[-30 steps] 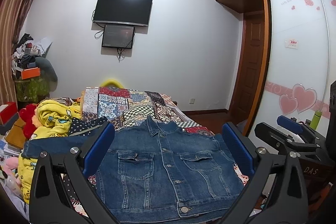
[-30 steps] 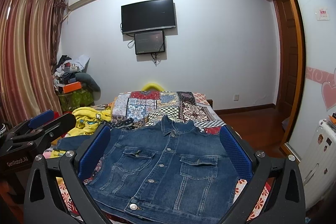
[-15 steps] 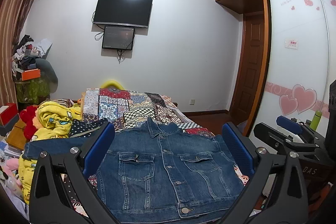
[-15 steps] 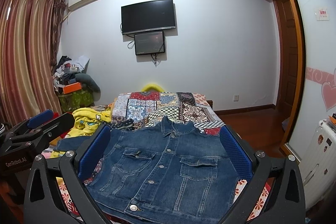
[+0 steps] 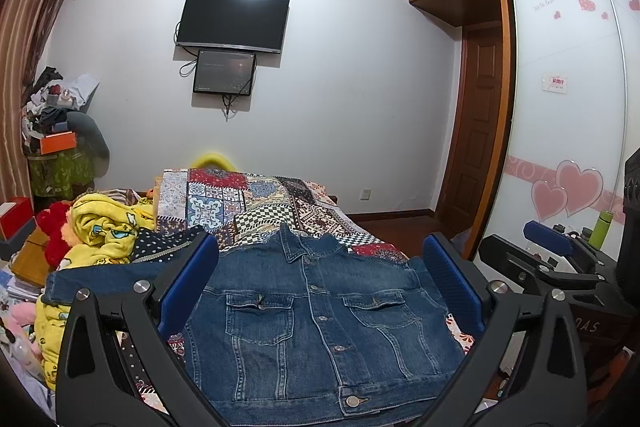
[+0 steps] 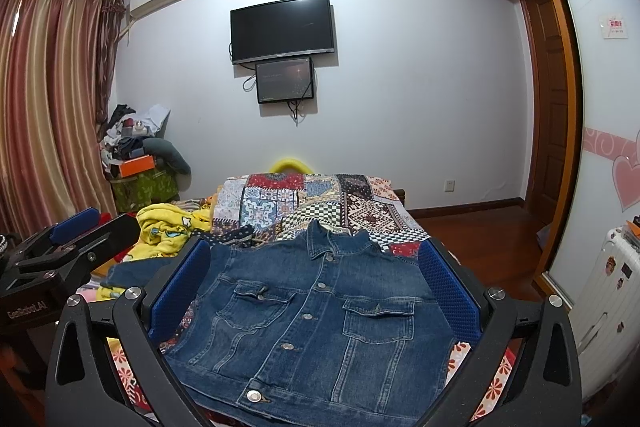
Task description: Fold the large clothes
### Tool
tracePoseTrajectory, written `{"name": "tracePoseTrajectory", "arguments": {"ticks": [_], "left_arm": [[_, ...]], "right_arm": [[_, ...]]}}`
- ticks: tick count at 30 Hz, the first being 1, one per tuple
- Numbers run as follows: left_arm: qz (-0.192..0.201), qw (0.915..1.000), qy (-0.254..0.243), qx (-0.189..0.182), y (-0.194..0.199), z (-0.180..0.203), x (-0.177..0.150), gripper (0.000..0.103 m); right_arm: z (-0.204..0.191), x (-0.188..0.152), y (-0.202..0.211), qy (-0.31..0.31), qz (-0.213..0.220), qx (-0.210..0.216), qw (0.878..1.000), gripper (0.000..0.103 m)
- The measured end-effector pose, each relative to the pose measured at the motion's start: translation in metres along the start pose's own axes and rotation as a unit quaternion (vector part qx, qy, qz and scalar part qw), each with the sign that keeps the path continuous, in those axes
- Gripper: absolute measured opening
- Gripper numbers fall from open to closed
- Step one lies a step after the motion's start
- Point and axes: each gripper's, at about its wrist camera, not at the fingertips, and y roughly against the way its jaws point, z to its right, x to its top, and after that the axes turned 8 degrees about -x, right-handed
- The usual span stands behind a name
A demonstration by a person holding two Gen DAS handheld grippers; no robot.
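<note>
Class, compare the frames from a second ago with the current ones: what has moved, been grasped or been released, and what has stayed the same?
Almost nothing changed. Both views drift very slightly, so the grippers barely shifted. Nothing was grasped or released. The left gripper and right gripper stay open above the denim jacket, which remains spread flat, buttoned and front up, on the patchwork bedspread.
</note>
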Motion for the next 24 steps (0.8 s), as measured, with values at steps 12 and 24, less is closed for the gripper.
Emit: {"name": "tracePoseTrajectory", "arguments": {"ticks": [12, 24], "left_arm": [[-0.006, 1.0000, 0.005, -0.002, -0.005, -0.006, -0.003, 0.103], [-0.018, 0.9992, 0.028, 0.023, -0.036, -0.040, -0.002, 0.103]], "right_arm": [[-0.003, -0.003, -0.007, 0.005, -0.006, -0.004, 1.000, 0.103], [-0.005, 0.002, -0.034, 0.015, -0.017, -0.014, 1.000, 0.103]]}}
